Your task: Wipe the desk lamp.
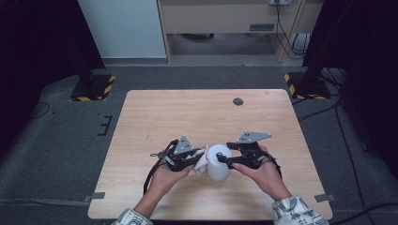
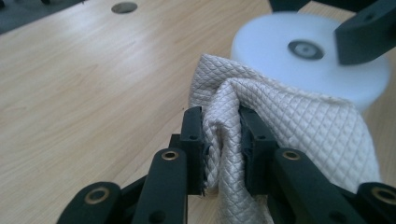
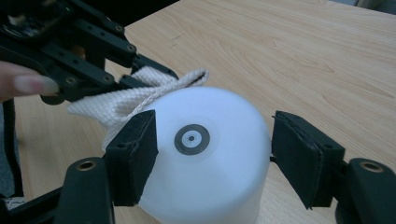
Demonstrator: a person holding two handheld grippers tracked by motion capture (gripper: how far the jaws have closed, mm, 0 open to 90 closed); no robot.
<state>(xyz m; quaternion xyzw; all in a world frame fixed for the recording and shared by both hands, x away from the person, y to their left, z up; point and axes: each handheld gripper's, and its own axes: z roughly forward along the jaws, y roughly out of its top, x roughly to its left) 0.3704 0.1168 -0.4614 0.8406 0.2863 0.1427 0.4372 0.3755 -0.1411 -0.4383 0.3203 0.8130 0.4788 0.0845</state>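
A white plastic cup is held just above the wooden table, its flat bottom with a grey ring mark turned toward the right gripper view. My right gripper is shut on it, one pad on each side of its wall. A white quilted cloth is bunched between the pads of my left gripper, which is shut on it. The cloth lies against the cup's left side. In the right gripper view the left gripper presses the cloth to the cup's far edge.
A round grey grommet hole sits near the table's far edge. Two stand bases with yellow-black stripes rest on the floor beyond the far corners. Cables run across the floor at the right.
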